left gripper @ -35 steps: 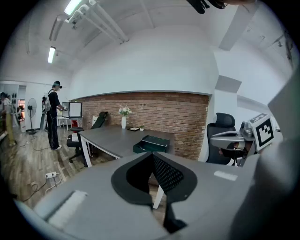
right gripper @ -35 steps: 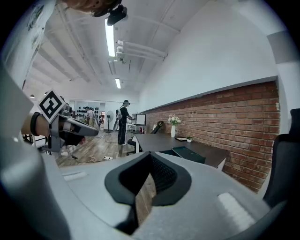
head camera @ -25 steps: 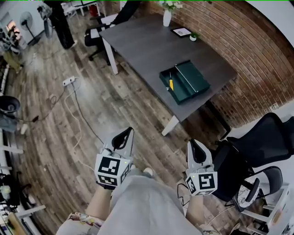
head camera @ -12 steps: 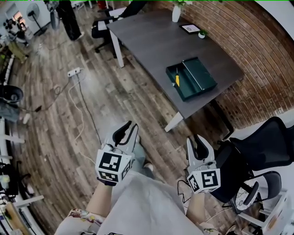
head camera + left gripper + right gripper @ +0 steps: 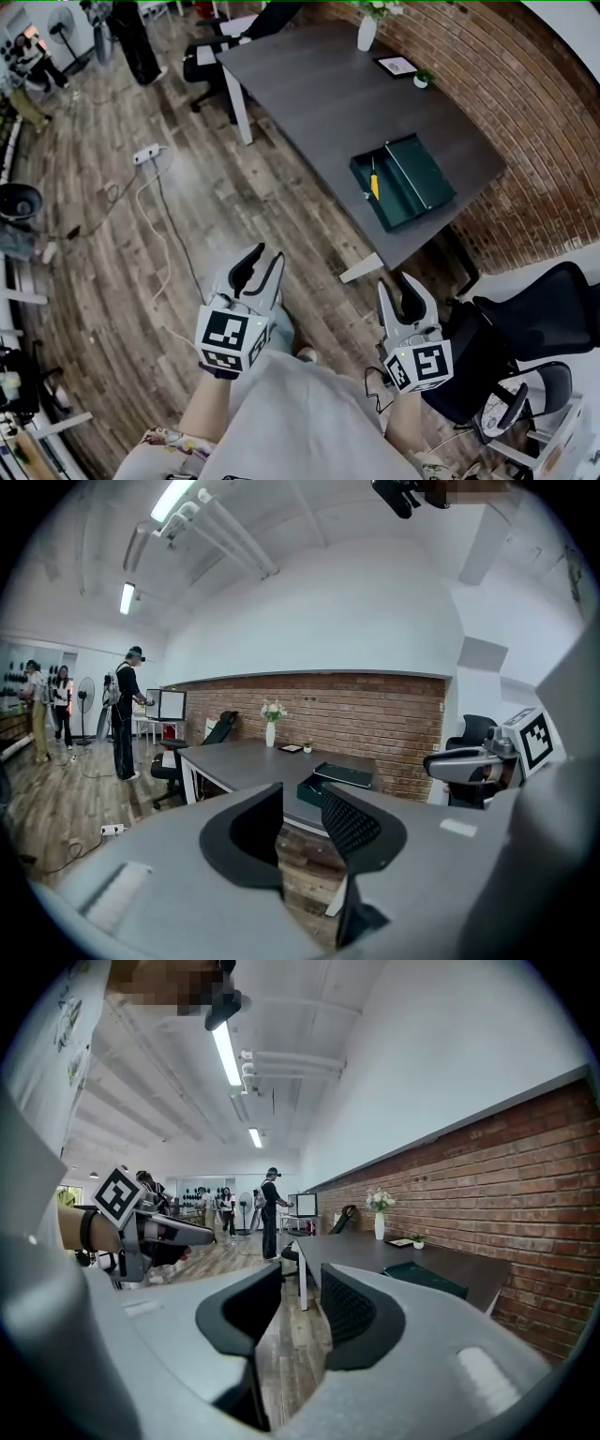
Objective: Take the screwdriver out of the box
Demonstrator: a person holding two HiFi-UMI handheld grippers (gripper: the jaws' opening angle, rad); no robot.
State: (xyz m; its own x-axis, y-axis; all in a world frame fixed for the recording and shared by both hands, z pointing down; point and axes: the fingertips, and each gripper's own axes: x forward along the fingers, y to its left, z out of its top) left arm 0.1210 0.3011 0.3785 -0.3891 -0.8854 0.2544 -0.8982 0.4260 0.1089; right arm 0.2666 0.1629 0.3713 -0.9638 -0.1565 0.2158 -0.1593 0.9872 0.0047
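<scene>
A yellow-handled screwdriver (image 5: 373, 184) lies in the open tray of a dark green metal box (image 5: 419, 174), close to the tray's left wall. Its thin shaft points toward the far end of the dark grey tabletop (image 5: 309, 89). The box's lid is folded out flat to the right, and the box sits near the tabletop's closer end, on the side by the red brick wall (image 5: 525, 122). Both tools are well apart from it, held over the wooden plank floor (image 5: 187, 225) short of the tabletop's near edge. The grey left tool with black pads (image 5: 261, 268) is below and to the left of the box in the head view. The matching right tool (image 5: 401, 292) is almost straight below it. In the left gripper view the left tool (image 5: 302, 806) has its jaws apart after just opening. Only floor and the tabletop's edge show through the gap, and the box (image 5: 343, 775) is far ahead, just above the right-hand jaw. In the right gripper view the right tool (image 5: 302, 1290) has likewise just been opening and holds nothing, with the box (image 5: 427, 1278) off to the right of its jaws. A white vase of flowers (image 5: 367, 32) stands at the tabletop's far end, and a black office chair (image 5: 530, 305) is beside the right tool.
</scene>
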